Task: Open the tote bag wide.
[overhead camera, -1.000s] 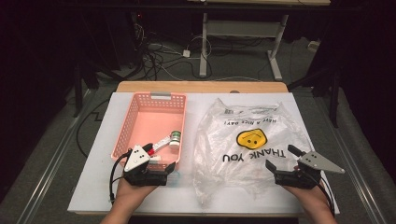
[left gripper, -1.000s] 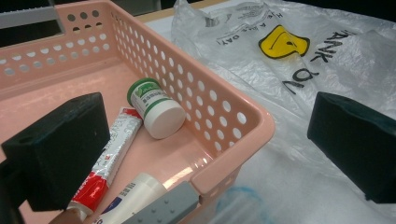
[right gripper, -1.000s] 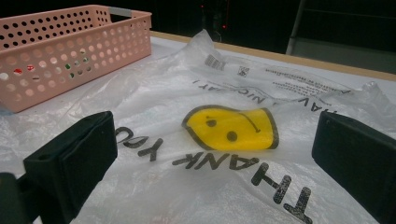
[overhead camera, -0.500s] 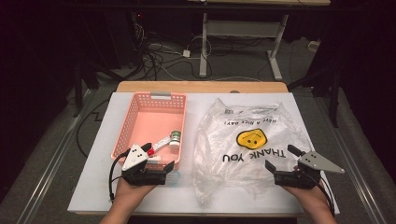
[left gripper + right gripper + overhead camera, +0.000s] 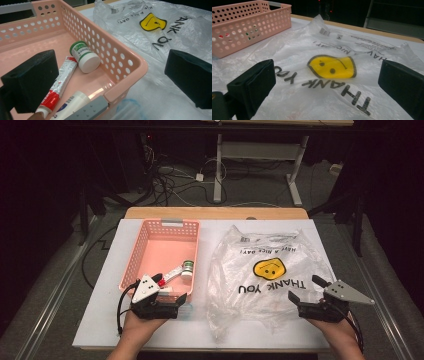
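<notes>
Pink basket (image 5: 150, 251) is seen just ahead of the left gripper (image 5: 170, 296), on the white table (image 5: 100, 310). Held inside it, near corner: a small jar (image 5: 84, 57) with green-banded label, lying tilted on its side; a red-and-white tube (image 5: 60, 83) just left of the jar, touching it or nearly so; a white tube (image 5: 71, 103) closest to the jaws. A grey tab (image 5: 88, 110) is seen at the basket's near rim.

Left gripper: jaws spread wide, nothing between them; the left jaw sits over the basket interior, the right jaw over the plastic outside the basket wall, so the corner is straddled. It is held low at the basket's near right corner, hand (image 5: 135, 327) underneath.

Clear plastic bag (image 5: 270, 280) with yellow face and "THANK YOU" print is laid flat to the right of the basket, directly ahead of the right gripper (image 5: 310, 295).

Right gripper: jaws wide apart, empty, held low at the bag's near right edge, pointed across the print. The bag is not gripped; contact with it cannot be told.
</notes>
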The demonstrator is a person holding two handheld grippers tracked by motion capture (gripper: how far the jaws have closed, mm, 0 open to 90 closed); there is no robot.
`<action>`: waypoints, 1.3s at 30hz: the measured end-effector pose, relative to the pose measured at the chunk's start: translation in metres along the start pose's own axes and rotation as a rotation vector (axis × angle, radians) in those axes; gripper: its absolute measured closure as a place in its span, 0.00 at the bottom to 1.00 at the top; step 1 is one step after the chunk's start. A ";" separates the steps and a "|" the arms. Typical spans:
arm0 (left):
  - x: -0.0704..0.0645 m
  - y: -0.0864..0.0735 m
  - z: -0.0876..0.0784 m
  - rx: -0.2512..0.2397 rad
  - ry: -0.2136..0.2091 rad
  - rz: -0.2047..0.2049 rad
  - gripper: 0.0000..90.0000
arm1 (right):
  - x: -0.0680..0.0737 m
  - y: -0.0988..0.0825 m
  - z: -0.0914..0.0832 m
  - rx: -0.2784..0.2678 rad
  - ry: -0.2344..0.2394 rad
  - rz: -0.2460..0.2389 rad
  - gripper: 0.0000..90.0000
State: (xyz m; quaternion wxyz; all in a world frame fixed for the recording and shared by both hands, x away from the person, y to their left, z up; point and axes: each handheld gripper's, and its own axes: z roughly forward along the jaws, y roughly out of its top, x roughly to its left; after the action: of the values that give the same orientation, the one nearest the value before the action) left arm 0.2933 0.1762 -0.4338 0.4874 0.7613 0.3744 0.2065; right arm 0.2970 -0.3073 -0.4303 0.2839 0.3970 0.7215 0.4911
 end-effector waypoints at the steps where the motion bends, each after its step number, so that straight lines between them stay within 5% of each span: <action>1: 0.000 0.000 0.000 0.003 0.001 0.001 0.00 | 0.000 0.000 0.000 0.000 0.000 0.000 0.03; 9: 0.002 0.003 -0.002 0.020 -0.011 0.008 0.00 | -0.020 -0.001 -0.018 0.046 -0.068 0.016 0.18; 20: 0.001 0.002 -0.005 0.001 -0.031 -0.006 0.00 | -0.058 -0.012 -0.043 0.099 -0.176 0.110 0.30; 35: -0.001 0.002 -0.003 0.003 -0.048 -0.019 0.00 | -0.072 -0.041 -0.056 0.190 -0.185 0.172 0.37; 39: -0.004 0.004 -0.004 0.003 -0.036 0.014 0.00 | -0.074 -0.052 -0.052 0.224 -0.182 0.215 0.43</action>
State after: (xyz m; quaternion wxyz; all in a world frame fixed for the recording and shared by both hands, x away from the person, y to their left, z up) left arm 0.2896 0.1749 -0.4282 0.4917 0.7681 0.3606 0.1955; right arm 0.2789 -0.4065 -0.4585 0.2479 0.5438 0.6966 0.3971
